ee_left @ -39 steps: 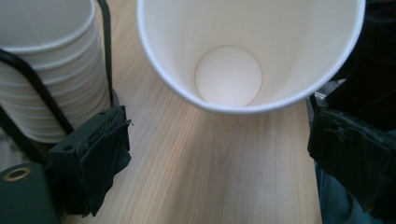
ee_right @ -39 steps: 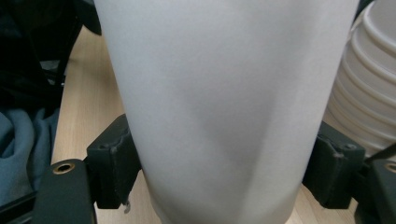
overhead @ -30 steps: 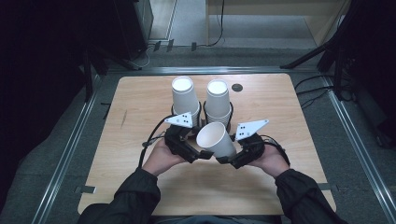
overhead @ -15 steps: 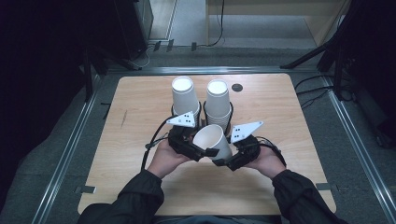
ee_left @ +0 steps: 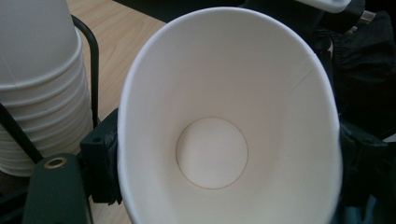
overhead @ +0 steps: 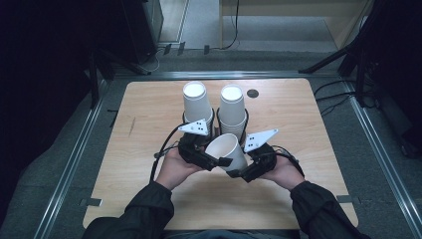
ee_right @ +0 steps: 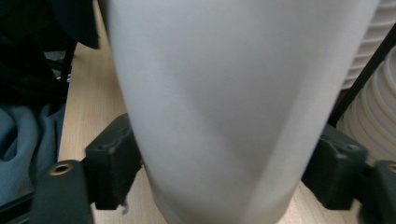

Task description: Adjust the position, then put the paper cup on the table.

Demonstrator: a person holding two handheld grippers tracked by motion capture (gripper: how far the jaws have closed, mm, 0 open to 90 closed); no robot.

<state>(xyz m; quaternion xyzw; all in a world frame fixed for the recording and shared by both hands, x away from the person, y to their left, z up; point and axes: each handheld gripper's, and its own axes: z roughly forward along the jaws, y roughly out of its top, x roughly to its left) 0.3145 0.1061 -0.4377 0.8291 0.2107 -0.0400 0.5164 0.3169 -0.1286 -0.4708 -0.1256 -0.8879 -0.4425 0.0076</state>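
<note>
Above the desk, in the high view, both hands meet at the near middle with a single paper cup tilted between them, its mouth turned toward the left gripper and its base toward the right gripper. Two upside-down stacks of cups stand in a black wire holder just behind.

Along the left gripper view, the cup's rim sits between the two black jaws, squeezed into an oval; these jaws have just been closing and now pinch the rim.

Along the right gripper view, the cup's wall lies between the jaws, which have just been opening. They touch it on both sides; whether they press I cannot tell.

My reading is that this is a hand-over: the cup is passing from right to left. Next, the right jaws need to clear the wall fully while the left keeps a gentle pinch, since thin paper crumples easily.
</note>
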